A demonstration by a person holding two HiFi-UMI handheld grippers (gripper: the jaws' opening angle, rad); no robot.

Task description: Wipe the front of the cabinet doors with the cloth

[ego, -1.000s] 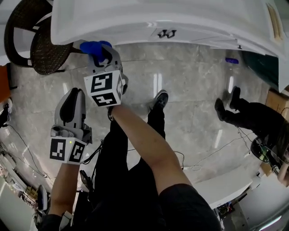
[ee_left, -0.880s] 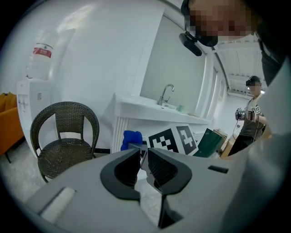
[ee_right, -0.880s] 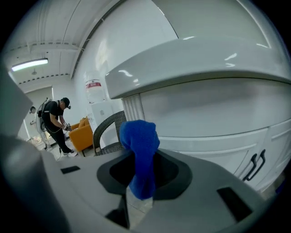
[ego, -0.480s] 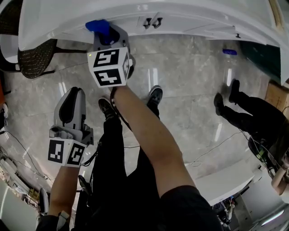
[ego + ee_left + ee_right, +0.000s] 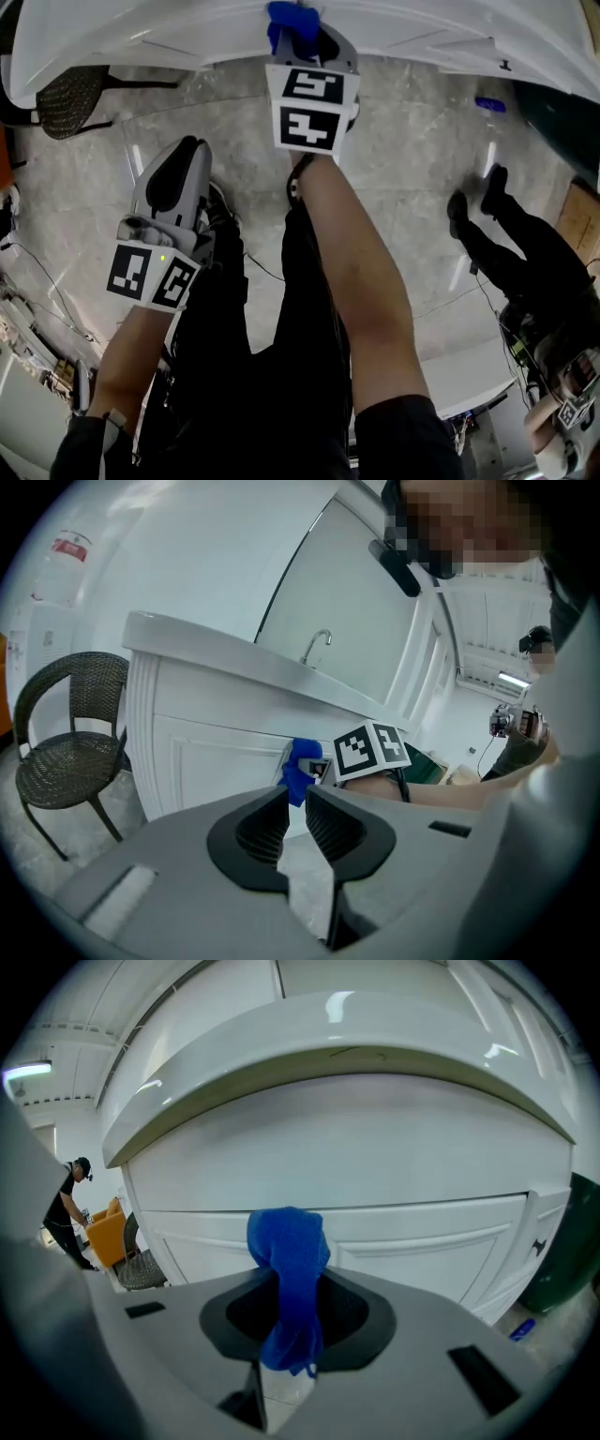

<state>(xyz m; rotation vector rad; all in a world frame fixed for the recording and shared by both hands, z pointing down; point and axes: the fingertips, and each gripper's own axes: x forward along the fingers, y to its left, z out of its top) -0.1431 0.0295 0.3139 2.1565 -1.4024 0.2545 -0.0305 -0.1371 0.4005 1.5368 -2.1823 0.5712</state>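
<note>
Left tongs (image 5: 294, 808): jaws drawn to a narrow slit, nothing between them. They are held back, well apart from the cabinet (image 5: 216, 752), with the forearm low at the person's side. Idle, likely kept clear of the wiping arm. A wicker chair (image 5: 61, 742) stands just beside the cabinet's left end.

Right tongs (image 5: 296, 1302): clamped on the blue cloth (image 5: 287, 1237), which bunches up past the jaw tips, probably so that fabric rather than plastic meets the paint. The right arm is stretched forward, nearly straight, with the tongs aimed square at a cabinet door (image 5: 412, 1241), just under the worktop (image 5: 347, 1026). The cloth is at or just off the door's upper rail; contact cannot be told.
</note>
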